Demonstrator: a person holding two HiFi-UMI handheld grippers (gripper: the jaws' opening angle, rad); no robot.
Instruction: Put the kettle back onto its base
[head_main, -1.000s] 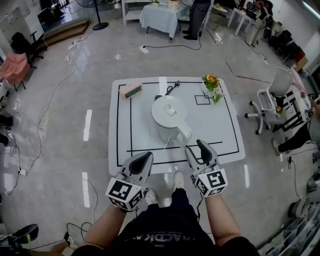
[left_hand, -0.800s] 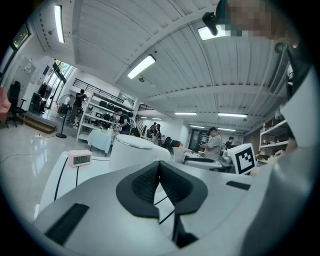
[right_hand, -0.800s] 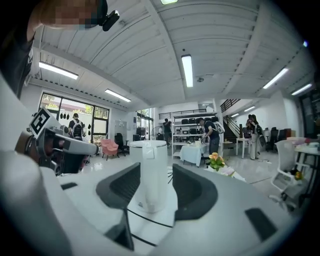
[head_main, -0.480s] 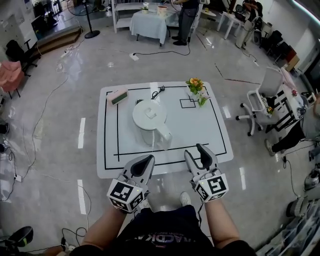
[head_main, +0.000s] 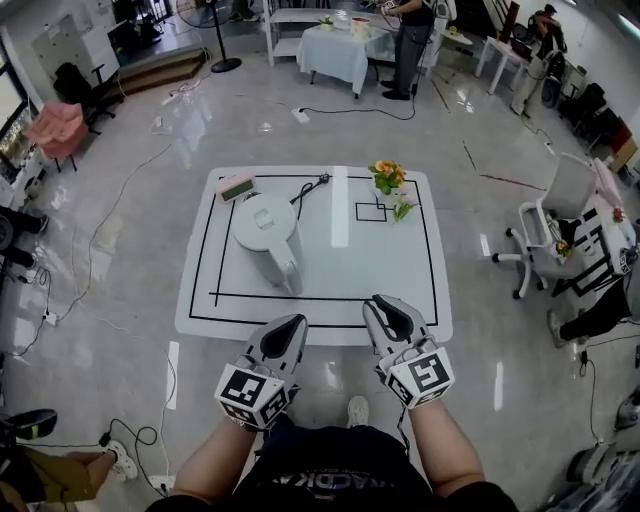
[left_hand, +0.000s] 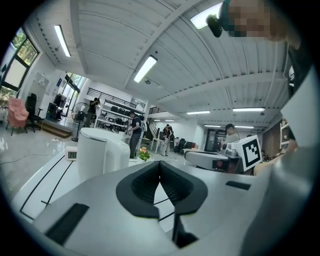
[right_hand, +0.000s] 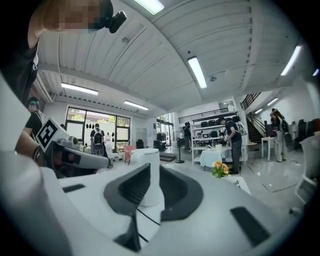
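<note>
Fingers of the left gripper are pressed together tip to tip with nothing between them. The right gripper has its jaws partly apart (they have just been closing), and nothing is caught in the gap; only the far-off kettle shows through it.

In the head view both the left gripper and the right gripper hover just off the near edge of the white table, side by side, apart from each other and touching nothing on it.

The white kettle stands upright on the left half of the table, inside the black outline taped there and well back from the near edge, its handle pointing toward that edge. Its black cord trails toward the table's far edge. Whether a base sits under the kettle cannot be made out.

At the table's far left corner lies a small digital clock. By the far edge, right of the middle, stands a small bunch of flowers.
</note>
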